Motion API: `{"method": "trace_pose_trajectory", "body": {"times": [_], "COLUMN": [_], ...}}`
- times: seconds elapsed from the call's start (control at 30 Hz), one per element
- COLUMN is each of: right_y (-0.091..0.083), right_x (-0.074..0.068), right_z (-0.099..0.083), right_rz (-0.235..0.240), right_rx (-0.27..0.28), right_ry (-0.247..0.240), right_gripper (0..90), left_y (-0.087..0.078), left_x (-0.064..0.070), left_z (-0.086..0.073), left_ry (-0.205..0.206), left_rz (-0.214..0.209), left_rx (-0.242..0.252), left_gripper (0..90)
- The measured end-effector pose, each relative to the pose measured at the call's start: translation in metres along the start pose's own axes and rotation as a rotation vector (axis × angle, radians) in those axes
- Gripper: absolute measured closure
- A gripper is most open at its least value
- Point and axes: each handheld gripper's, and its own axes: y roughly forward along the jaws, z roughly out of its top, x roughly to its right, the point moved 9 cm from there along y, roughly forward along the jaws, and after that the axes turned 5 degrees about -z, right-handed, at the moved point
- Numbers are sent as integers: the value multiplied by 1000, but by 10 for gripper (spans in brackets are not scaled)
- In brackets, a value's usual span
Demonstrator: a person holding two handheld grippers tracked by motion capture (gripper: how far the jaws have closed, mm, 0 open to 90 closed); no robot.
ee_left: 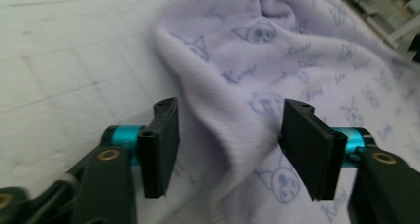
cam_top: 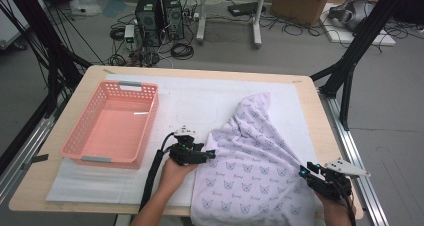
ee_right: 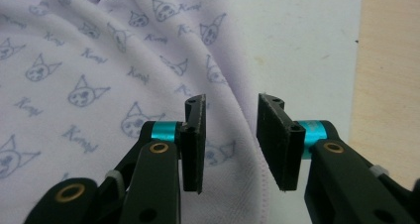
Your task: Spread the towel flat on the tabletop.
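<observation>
Pink basket (cam_top: 112, 126), perforated walls, sits on the white mat (cam_top: 200, 98) at the left of the tabletop (cam_top: 310, 116); it holds nothing.

Left tongs (cam_top: 212, 153) at centre, jaws spread wide, straddling the left edge of the lilac cloth (cam_top: 255, 156). In the left gripper view a raised fold of cloth (ee_left: 233, 100) stands between the jaws; the right jaw touches it, the left stands clear.

Cloth covers the right half of the mat and hangs over the near edge. Its print: cat-face outlines with a cursive word, seemingly "Kiray", not surely legible (ee_right: 81, 137).

Right tongs (cam_top: 306, 173) at the cloth's near right corner, jaws moderately apart over its hem (ee_right: 257, 179), gripping nothing.
</observation>
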Motion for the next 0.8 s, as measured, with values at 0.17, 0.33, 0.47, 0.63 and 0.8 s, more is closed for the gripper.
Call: {"method": "trace_pose_trajectory", "body": {"times": [0.17,0.33,0.47,0.63,0.8], "right_y": [5,11,13,14,16], "right_x": [-7,-16,-22,-28,-34], "right_z": [-2,-6,-4,0,10], "right_rz": [11,31,46,60,79], "right_rx": [-16,-42,-42,-34,-1], "right_ry": [-8,-37,-42,-39,-28], "right_gripper": [609,580,580,580,580], "left_y": [1,-13,-36,-66,-84], "left_x": [4,4,-2,-6,-9], "left_z": [-6,-14,-27,-42,-47], "left_ry": [164,141,129,130,144], "left_rz": [140,136,144,143,149], "left_rx": [-54,-54,-34,-13,2], "left_gripper": [807,846,846,845,844]}}
